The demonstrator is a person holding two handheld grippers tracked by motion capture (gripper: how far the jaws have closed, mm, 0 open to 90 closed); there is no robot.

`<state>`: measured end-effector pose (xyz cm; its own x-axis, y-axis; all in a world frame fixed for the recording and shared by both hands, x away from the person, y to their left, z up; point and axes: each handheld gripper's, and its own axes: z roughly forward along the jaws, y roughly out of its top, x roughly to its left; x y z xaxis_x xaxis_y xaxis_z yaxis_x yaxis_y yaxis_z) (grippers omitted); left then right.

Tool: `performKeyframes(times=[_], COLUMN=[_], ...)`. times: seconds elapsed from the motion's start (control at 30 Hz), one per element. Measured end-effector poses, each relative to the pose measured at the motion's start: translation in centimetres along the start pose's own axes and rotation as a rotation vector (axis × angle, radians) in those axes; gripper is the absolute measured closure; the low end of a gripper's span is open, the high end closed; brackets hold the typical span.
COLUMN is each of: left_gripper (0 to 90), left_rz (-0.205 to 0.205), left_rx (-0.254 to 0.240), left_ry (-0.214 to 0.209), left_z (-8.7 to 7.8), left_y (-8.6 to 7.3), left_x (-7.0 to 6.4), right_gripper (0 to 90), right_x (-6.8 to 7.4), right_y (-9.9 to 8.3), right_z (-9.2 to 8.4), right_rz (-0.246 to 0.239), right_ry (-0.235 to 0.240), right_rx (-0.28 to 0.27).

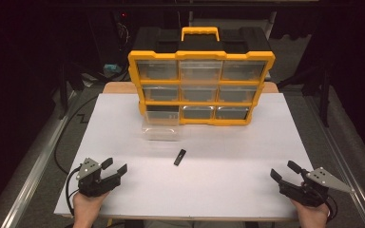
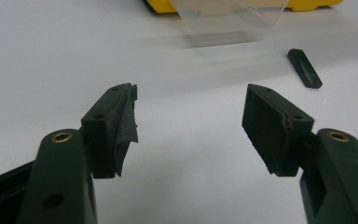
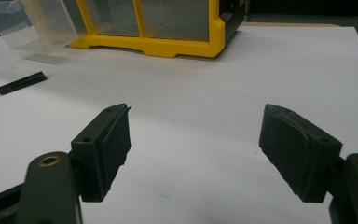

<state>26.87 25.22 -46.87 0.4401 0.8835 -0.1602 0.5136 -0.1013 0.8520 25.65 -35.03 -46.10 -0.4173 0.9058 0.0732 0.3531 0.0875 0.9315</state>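
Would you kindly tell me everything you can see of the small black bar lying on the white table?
The small black bar is a slim, flat, matte stick with squared ends, probably plastic. It lies flat and slanted on the white table, alone, in front of the clear drawer pulled from the yellow organiser. Nothing touches it but the table.

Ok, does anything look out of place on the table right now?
Yes: the clear plastic drawer sits out on the white table, leaving the yellow organizer's bottom-left slot empty. A small black bar lies loose nearby.
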Motion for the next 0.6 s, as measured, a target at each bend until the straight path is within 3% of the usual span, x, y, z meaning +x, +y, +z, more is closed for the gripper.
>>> performKeyframes(times=[0.6], left_gripper=[35.4], left_rz=[0.021], left_rx=[0.007], left_ry=[-0.018], left_z=[-0.12], left_y=[-0.08], left_x=[-0.06], right_gripper=[25.3], right_x=[0.59], right_y=[0.13], right_z=[0.27], right_rz=[-0.021], right_ry=[-0.002], right_rx=[0.013])
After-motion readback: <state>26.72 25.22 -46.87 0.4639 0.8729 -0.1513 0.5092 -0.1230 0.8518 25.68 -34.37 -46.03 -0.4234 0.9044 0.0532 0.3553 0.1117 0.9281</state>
